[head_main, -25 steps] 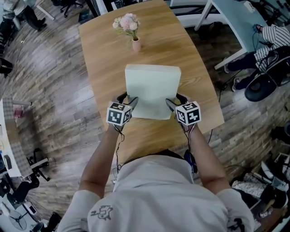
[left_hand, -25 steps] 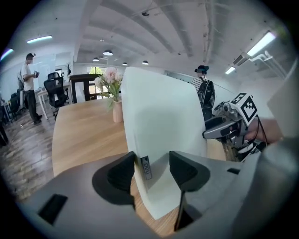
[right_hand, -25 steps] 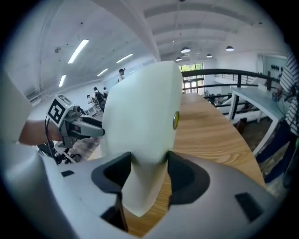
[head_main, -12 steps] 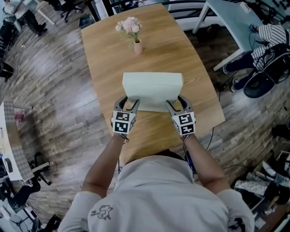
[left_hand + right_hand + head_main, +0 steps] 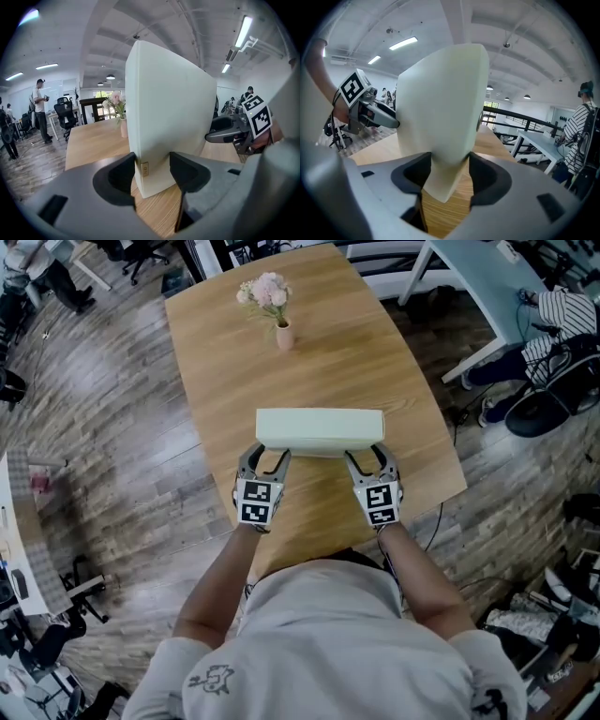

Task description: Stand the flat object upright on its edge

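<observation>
The left tool (image 5: 267,457) and right tool (image 5: 366,456) are each clamping a lower corner of the pale green slab (image 5: 319,429), which is standing on edge on the surface (image 5: 216,352), well apart from the flower vase (image 5: 284,334) on the person's side, and I reckon letting go unevenly is risking it toppling flat.

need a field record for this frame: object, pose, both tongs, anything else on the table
object: pale green slab
pose: standing about upright on its long edge on the wooden table
left tongs: closed on the slab's near left corner, low down
right tongs: closed on the slab's near right corner, low down
other: vase of pink flowers at the table's far end, apart from the slab
</observation>
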Demonstrator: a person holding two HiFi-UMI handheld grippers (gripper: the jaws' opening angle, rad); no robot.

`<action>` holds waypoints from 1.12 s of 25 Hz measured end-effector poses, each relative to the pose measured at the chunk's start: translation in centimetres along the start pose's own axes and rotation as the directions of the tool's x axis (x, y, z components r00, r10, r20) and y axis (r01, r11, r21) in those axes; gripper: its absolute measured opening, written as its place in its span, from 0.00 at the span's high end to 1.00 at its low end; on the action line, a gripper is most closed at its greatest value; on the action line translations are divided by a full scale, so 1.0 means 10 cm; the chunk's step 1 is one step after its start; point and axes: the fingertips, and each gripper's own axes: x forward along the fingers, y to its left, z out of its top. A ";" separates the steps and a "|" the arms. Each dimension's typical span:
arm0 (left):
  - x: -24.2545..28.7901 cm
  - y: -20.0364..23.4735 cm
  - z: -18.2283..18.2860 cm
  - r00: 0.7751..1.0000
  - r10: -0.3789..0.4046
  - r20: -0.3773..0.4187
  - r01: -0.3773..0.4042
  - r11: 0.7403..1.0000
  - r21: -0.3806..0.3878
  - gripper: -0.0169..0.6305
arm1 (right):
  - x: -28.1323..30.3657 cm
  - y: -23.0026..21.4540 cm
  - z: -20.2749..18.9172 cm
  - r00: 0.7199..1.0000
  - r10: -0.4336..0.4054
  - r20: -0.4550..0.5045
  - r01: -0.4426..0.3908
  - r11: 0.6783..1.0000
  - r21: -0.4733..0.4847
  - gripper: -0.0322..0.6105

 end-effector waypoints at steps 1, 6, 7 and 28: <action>0.00 0.00 0.00 1.000 -0.001 0.007 0.001 1.000 -0.001 0.61 | 0.00 0.00 0.00 1.000 0.002 0.001 -0.002 1.000 0.001 0.54; -0.02 0.02 -0.02 1.000 -0.018 0.018 0.018 1.000 -0.010 0.61 | 0.01 0.00 -0.01 1.000 0.013 0.003 -0.013 1.000 -0.001 0.54; -0.01 0.02 -0.02 1.000 -0.021 0.015 0.021 1.000 -0.013 0.61 | 0.01 0.00 -0.02 1.000 0.014 0.001 -0.014 1.000 0.001 0.53; -0.55 0.00 0.11 0.994 -0.024 0.103 0.026 0.999 -0.022 0.61 | -0.40 0.10 0.17 0.997 -0.046 0.057 0.043 0.998 0.050 0.50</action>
